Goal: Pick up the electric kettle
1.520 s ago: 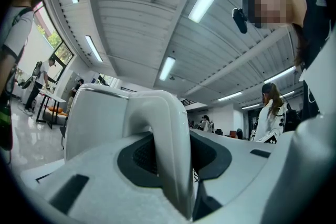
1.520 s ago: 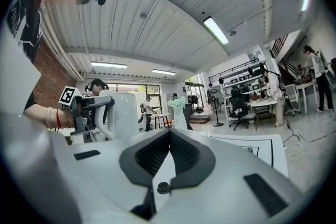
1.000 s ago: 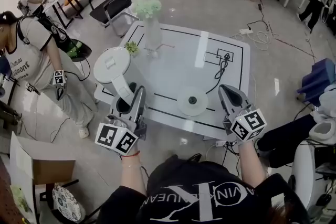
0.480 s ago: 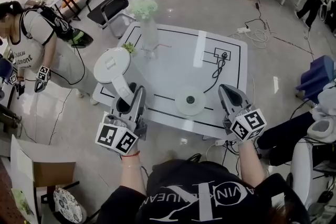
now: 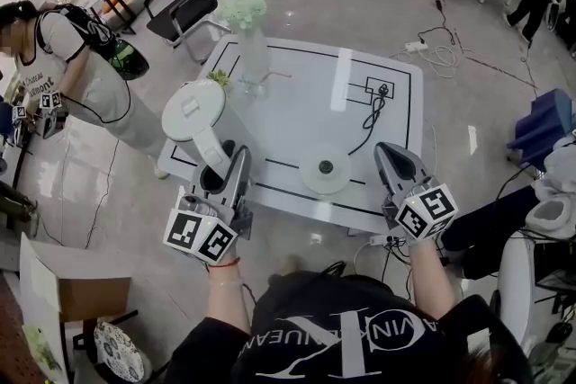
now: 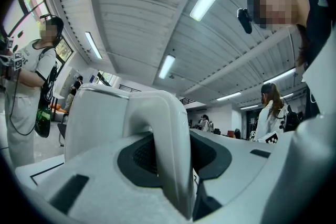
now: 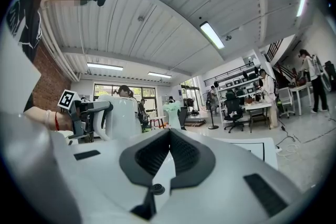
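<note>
The white table (image 5: 360,139) carries black outline markings. The white electric kettle (image 5: 192,112) is at the table's near-left corner, well apart from its round base (image 5: 326,168). Whether it rests on the table or hangs just above it cannot be determined. The left gripper (image 5: 236,159) is clamped on the kettle handle (image 6: 168,149), one pad on each side. The right gripper (image 5: 385,150) hovers near the front edge, beside the base, jaws together at the tips and empty. A vase (image 5: 255,58) of pale flowers stands behind the kettle.
</note>
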Demonstrator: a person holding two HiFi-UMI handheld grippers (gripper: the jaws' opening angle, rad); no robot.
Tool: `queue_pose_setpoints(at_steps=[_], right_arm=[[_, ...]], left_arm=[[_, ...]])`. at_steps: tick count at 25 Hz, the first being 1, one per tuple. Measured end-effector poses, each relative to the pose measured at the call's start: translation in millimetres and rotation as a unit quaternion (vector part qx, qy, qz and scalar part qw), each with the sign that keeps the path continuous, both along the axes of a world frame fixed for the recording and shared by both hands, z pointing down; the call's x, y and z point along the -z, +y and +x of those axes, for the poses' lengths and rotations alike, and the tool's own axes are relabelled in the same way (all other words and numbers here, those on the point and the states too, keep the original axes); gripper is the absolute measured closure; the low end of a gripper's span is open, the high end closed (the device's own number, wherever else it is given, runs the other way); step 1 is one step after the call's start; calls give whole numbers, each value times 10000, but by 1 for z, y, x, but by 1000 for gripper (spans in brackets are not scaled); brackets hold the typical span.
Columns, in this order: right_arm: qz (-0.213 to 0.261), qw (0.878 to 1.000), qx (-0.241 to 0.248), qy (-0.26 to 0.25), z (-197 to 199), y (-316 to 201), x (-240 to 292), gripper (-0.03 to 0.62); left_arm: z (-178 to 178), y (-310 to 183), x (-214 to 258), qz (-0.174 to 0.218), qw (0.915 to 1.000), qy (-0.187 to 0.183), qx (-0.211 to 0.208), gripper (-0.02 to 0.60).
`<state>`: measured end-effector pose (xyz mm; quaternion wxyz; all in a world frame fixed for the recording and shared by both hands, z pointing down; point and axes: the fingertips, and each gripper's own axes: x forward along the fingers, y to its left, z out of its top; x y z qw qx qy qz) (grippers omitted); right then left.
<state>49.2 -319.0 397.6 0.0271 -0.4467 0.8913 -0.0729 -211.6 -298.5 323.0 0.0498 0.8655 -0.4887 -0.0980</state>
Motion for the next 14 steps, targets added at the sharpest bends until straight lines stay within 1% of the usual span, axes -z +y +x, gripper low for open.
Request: queue_pose_setpoints(at_steps=[14], right_arm=[[-44, 10000, -5, -61, -1, 10, 2, 595]], left_arm=[[2, 9, 3, -28, 10000, -15, -88, 460]])
